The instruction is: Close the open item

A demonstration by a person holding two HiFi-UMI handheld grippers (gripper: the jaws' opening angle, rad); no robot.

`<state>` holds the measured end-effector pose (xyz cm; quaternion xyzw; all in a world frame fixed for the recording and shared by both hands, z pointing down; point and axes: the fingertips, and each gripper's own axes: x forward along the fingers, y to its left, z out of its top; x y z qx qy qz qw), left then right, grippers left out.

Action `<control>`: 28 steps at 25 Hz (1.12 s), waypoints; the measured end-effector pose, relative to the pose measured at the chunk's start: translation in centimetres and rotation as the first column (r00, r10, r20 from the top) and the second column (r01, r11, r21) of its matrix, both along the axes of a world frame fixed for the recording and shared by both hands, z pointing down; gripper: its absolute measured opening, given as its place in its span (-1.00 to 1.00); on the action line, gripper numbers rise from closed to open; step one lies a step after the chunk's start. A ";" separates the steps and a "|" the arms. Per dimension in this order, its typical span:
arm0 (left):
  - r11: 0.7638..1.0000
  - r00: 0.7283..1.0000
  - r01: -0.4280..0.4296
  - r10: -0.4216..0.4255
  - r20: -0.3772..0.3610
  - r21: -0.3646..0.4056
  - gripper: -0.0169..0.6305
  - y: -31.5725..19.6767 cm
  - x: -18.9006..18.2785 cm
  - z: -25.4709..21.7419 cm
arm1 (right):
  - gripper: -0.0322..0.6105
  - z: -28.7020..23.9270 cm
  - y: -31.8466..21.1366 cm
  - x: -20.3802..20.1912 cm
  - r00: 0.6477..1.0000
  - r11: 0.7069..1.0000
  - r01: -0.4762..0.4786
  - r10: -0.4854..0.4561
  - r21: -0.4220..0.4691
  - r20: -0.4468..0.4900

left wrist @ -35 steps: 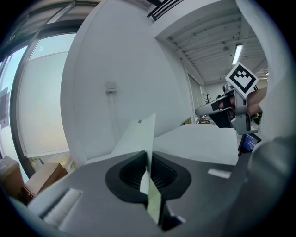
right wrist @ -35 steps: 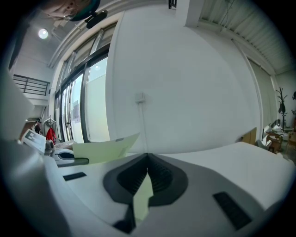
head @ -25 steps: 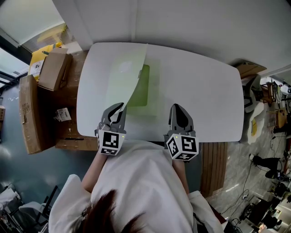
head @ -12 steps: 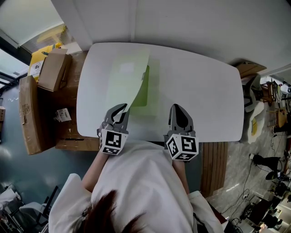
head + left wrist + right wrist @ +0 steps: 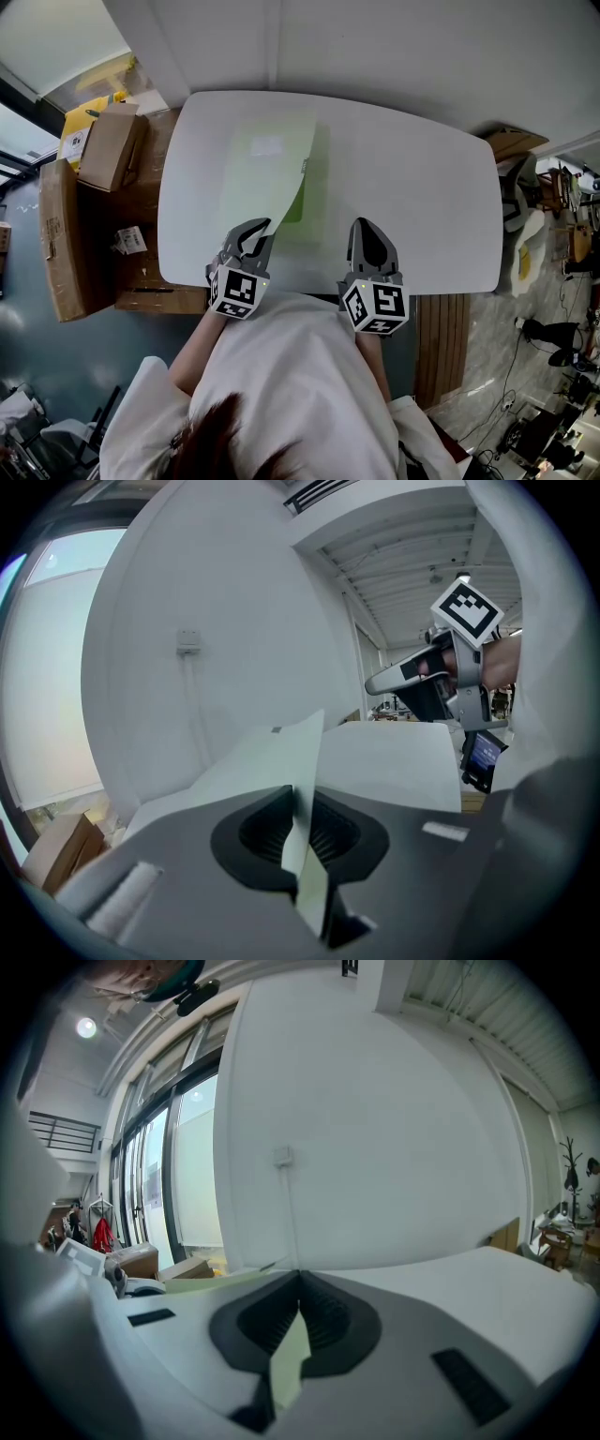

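A pale green folder [image 5: 267, 173] lies open on the white table [image 5: 422, 187], its darker green inside [image 5: 296, 204] showing as a narrow strip. My left gripper [image 5: 258, 228] is shut on the near corner of the raised cover [image 5: 272, 761]. Its jaws have just eased a little, with the sheet still pinched between them [image 5: 302, 832]. To the right, my right gripper [image 5: 366, 228] rests at the table's near edge. In the right gripper view it [image 5: 298, 1321] is shut on a pale green sheet edge [image 5: 289, 1358], apparently the folder's lower leaf.
Cardboard boxes [image 5: 84, 187] are stacked left of the table. A wooden slatted piece [image 5: 441, 337] sits at the near right, with clutter [image 5: 553, 216] beyond it. A white wall rises behind the table. My other gripper [image 5: 417, 672] shows at the right of the left gripper view.
My left gripper has moved right and down with the cover. The cover has swung lower over the folder, so less dark green shows. The right gripper has stayed put.
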<state>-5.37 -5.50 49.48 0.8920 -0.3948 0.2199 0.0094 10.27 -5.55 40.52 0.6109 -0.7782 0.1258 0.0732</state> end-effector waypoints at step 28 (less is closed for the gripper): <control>0.998 0.999 -0.038 0.038 -0.013 -0.058 -0.74 0.3 0.7 0.5 | -0.89 -0.2 0.3 0.2 1.000 1.000 0.002 -0.002 -0.001 -0.004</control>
